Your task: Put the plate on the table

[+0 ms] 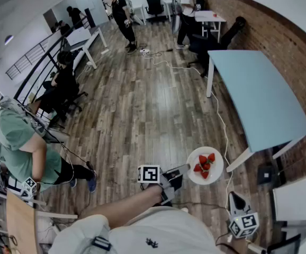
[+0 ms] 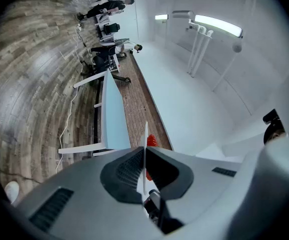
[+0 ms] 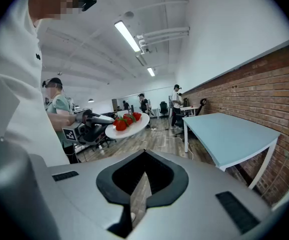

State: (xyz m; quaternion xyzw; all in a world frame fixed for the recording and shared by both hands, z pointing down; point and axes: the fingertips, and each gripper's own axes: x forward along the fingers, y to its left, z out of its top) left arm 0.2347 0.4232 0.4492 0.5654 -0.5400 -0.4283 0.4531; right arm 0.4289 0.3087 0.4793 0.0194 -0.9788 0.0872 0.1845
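Note:
A white plate (image 1: 215, 173) carrying several red strawberries (image 1: 204, 166) is held in the air over the wooden floor, short of the light blue table (image 1: 259, 94). My left gripper (image 1: 183, 169) is shut on the plate's near rim. In the left gripper view the plate (image 2: 145, 149) shows edge-on between the jaws, with a strawberry (image 2: 151, 141) beyond and the table (image 2: 112, 111) ahead. My right gripper (image 1: 235, 200) hangs lower right, shut and empty. The right gripper view shows its jaws together, the plate (image 3: 134, 126) at left and the table (image 3: 229, 131) at right.
The table stands along a brick wall (image 1: 280, 41), its white legs (image 1: 210, 81) on the floor. A white cable (image 1: 219, 120) runs along the floor beside it. A seated person (image 1: 20, 142) is at left; others stand at far desks (image 1: 122, 15).

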